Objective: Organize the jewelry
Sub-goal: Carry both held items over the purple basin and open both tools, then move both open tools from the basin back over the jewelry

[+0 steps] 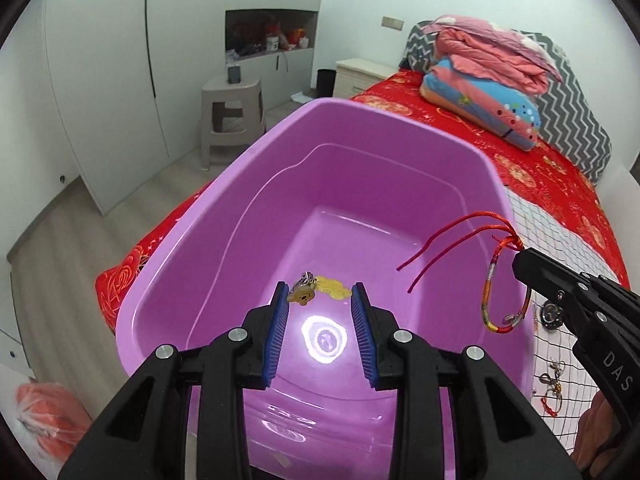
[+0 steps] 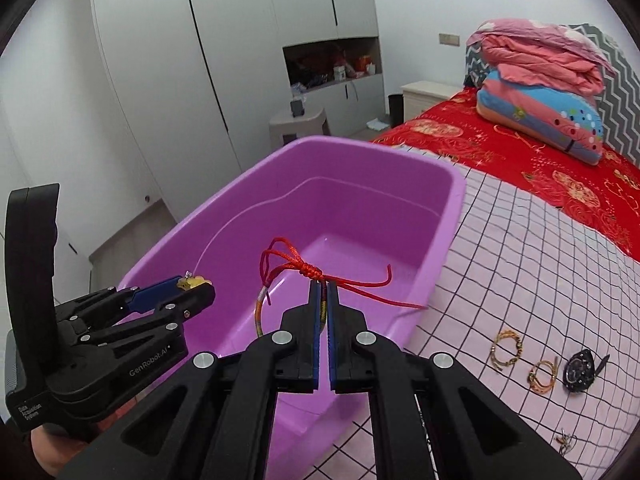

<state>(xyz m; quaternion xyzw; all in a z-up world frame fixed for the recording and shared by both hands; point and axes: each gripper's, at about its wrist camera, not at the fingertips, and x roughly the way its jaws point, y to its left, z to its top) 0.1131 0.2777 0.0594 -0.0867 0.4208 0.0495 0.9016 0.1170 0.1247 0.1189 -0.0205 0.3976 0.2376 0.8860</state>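
Over the purple tub (image 1: pixel 224 216): right gripper (image 2: pixel 324 286) clamped on a red cord bracelet (image 2: pixel 298 266), left gripper (image 1: pixel 320 296) spread wide with nothing between its pads.

Bracelet is pinched near its knot; the multicolour loop hangs just inside the tub's right rim and the loose red cord ends stick out to either side. Yellow bear charm (image 1: pixel 302 294) and a yellow piece (image 1: pixel 332 288) lie on the tub floor, just ahead of the left fingertips. On the checked cloth (image 2: pixel 500 260) right of the tub: two gold bangles (image 2: pixel 506 346), a black watch (image 2: pixel 580 370), and a small metal piece near the bottom edge. Tub sits on the bed, red bedspread (image 2: pixel 460 136) behind.
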